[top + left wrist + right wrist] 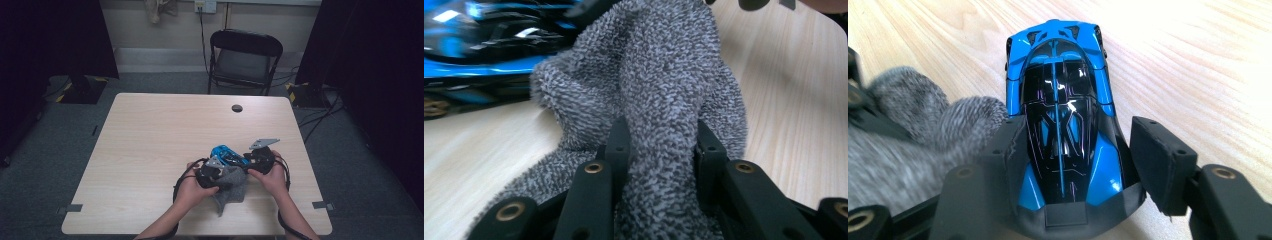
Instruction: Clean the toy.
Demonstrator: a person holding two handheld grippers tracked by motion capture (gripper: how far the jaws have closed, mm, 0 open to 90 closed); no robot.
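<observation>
Left gripper [658, 145] is clamped on a fold of the grey sock [659, 90], bunched at the near right part of the table [150, 130]. Just beyond it sits the blue toy car [1063, 115], touching the sock. Right gripper [1075, 150] straddles the car's rear; the right-hand jaw stands apart from it, so no grip there.

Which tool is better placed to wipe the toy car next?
Probably the left tool: it is shut on the grey cloth beside the blue toy car. The right tool straddles the car's rear, steadying it.
</observation>
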